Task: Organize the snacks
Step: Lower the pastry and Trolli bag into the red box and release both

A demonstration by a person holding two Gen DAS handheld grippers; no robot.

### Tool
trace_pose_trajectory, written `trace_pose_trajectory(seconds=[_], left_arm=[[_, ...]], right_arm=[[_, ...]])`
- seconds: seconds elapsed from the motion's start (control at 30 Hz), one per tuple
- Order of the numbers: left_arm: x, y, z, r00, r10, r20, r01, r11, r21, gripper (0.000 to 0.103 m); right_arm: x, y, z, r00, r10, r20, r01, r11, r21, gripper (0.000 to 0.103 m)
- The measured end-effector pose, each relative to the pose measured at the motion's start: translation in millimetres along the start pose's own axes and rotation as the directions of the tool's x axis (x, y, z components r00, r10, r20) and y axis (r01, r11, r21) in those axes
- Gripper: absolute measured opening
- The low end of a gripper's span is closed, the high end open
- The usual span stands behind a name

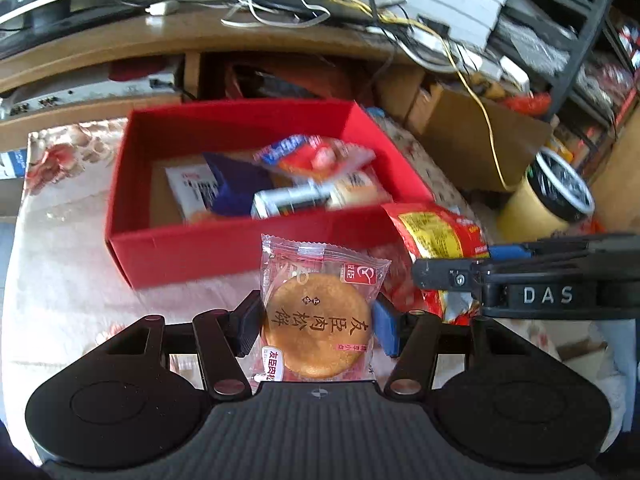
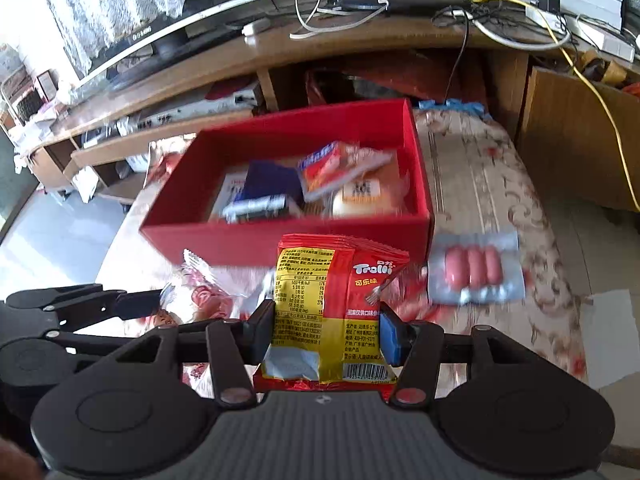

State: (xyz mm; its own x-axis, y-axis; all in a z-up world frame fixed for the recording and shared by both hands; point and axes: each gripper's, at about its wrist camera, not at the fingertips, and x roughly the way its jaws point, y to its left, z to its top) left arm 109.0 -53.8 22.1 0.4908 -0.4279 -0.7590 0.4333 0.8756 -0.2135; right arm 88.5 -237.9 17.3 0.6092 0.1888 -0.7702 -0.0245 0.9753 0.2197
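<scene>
A red box point(image 1: 224, 248) point(image 2: 280, 240) stands on the floral cloth and holds several snack packs. My left gripper point(image 1: 316, 326) is shut on a clear-wrapped round pastry point(image 1: 316, 324), held in front of the box's near wall. My right gripper point(image 2: 326, 328) is shut on a red and yellow Trolli bag point(image 2: 320, 312), also just before the box. The right gripper shows in the left wrist view point(image 1: 452, 276) with the bag point(image 1: 436, 232). The left gripper shows at the left of the right wrist view point(image 2: 152, 304). A pack of three sausages point(image 2: 476, 268) lies on the cloth right of the box.
A wooden TV stand point(image 1: 160, 40) with cables and a monitor runs behind the table. A cardboard box point(image 1: 480, 136) and a tape roll point(image 1: 548, 196) sit to the right. More wrapped snacks point(image 2: 204, 292) lie on the cloth left of the bag.
</scene>
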Motion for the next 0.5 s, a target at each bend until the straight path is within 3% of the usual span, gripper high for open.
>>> trace_pose_trajectory(seconds=[0.5], left_arm=[[42,22,67,0.998,0.037,0.052,-0.034,0.997,-0.067,0.064]], right_arm=[[50,-1,78,1.0,-0.011,0.019,0.011,1.0,-0.024,0.053]])
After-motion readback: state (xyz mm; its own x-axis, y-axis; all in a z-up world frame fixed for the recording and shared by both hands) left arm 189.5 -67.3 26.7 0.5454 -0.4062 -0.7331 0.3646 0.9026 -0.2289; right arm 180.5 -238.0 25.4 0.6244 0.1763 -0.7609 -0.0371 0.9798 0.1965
